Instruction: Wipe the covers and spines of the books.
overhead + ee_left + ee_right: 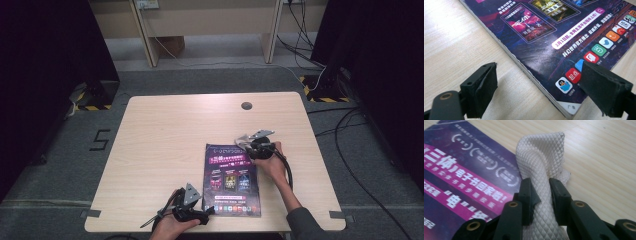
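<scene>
A book with a purple cover lies flat near the front of the wooden table. My right gripper is at the book's far right corner, shut on a bunched white quilted cloth. The cloth stands up between the jaws of my right gripper, over the edge of the cover. My left gripper is at the book's near left corner. In the left gripper view, that gripper is open: one jaw is over bare table and the other over the cover, with nothing gripped.
A round cable hole sits near the table's far edge. Bare wood stretches left of the book and beyond it. Cables trail on the floor to the right, and pale desk legs stand behind the table.
</scene>
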{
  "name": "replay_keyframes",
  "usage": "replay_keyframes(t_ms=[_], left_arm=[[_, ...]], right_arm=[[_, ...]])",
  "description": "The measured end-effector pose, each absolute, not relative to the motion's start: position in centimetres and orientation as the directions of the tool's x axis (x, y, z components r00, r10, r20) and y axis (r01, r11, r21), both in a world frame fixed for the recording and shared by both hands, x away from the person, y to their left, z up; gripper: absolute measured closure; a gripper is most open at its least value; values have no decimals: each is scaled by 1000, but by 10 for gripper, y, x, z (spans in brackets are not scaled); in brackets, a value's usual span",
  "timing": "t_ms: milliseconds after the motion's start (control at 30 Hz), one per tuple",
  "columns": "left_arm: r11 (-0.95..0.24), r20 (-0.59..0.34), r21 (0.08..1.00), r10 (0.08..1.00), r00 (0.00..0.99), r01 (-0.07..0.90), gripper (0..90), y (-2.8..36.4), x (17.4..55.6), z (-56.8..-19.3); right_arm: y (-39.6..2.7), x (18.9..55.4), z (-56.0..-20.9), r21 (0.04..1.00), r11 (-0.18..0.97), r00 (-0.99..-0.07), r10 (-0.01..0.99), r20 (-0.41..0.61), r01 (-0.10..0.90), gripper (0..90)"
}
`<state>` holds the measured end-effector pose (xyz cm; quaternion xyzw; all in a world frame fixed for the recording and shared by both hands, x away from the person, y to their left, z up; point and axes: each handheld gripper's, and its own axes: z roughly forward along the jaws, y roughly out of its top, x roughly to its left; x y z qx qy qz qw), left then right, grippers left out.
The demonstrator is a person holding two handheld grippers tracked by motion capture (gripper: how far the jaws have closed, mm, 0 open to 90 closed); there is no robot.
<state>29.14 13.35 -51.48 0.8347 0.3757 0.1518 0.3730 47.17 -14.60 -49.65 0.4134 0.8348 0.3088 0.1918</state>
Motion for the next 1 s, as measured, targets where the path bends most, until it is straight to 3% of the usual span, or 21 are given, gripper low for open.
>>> replay_keyframes(t_ms=[400, 1000], left_arm=[[-442, -26, 734, 740, 672, 515, 140, 133, 292, -514], [-444, -21, 736, 739, 674, 510, 140, 133, 291, -514]], right_arm=[[-158, 459, -496, 671, 488, -586, 804, -96, 559, 735], [-101, 433, -498, 679, 553, -717, 695, -58, 482, 725]])
